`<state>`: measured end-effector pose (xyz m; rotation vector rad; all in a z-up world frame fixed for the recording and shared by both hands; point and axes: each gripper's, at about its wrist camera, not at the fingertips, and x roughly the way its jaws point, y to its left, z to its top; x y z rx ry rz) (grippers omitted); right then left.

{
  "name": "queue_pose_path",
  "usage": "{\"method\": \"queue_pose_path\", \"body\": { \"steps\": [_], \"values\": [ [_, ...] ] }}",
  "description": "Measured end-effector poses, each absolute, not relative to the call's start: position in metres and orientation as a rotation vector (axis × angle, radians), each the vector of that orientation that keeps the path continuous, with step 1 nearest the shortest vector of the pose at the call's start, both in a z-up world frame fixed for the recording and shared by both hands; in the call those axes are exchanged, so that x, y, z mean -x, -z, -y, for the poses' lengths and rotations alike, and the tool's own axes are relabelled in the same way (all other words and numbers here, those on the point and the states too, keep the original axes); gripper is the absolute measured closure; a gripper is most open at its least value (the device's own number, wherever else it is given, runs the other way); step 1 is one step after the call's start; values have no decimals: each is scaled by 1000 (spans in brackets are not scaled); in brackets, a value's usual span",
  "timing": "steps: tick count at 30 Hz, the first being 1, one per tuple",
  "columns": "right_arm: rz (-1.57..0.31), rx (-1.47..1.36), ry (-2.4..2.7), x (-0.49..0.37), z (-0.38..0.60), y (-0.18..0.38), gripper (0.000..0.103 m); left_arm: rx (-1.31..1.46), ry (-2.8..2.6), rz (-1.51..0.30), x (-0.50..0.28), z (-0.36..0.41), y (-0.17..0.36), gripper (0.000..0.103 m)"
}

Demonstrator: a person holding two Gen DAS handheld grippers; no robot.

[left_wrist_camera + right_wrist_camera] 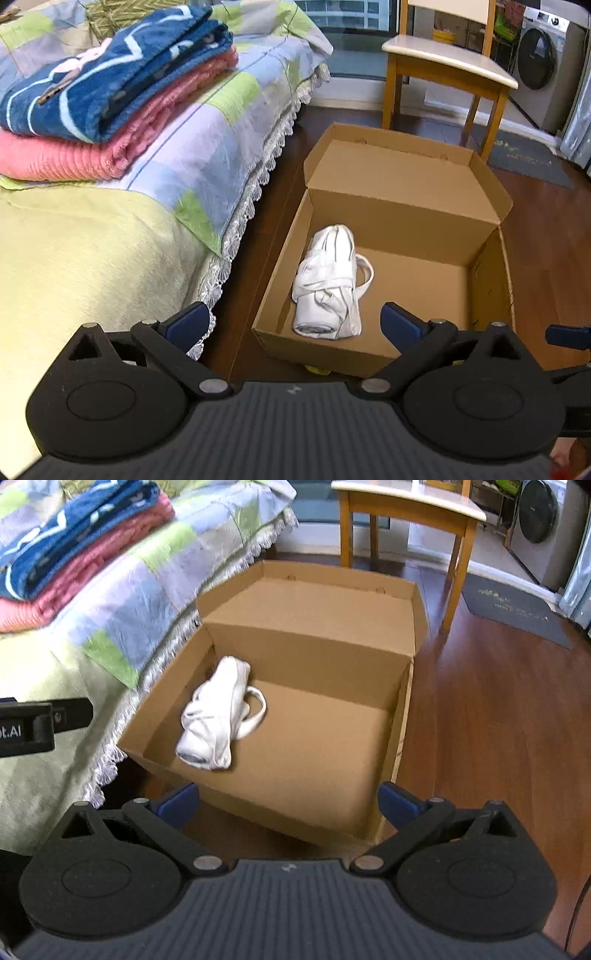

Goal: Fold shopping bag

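A white shopping bag (pixel 327 286) lies rolled into a bundle, one handle loop sticking out, on the floor of an open cardboard box (pixel 424 221). In the right wrist view the same bag (pixel 214 720) rests against the left side of the box (pixel 314 653). My left gripper (pixel 295 325) hovers above the box's near edge, open, nothing between its blue pads. My right gripper (pixel 288 803) is also open and empty, held over the near wall of the box. The left gripper's body (pixel 40 723) shows at the left edge of the right wrist view.
A bed (pixel 92 258) with a patchwork quilt and a stack of folded blue and pink blankets (pixel 110 99) borders the box on the left. A wooden chair (pixel 447 70) stands behind the box. A washing machine (pixel 546 66) and a dark mat (pixel 524 158) lie at the far right on wooden floor.
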<state>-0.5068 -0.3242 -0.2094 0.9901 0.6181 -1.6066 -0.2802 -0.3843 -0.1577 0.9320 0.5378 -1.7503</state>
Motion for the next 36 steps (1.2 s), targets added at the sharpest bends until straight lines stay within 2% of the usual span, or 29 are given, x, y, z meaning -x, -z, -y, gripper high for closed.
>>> {"method": "queue_pose_path", "body": {
  "steps": [12, 36],
  "values": [
    [-718, -1009, 1620, 501, 345, 231, 1, -958, 1762, -519, 276, 405, 178, 3],
    [-745, -1008, 1695, 517, 369, 243, 1, -1029, 1801, -575, 277, 410, 195, 3]
  ]
}}
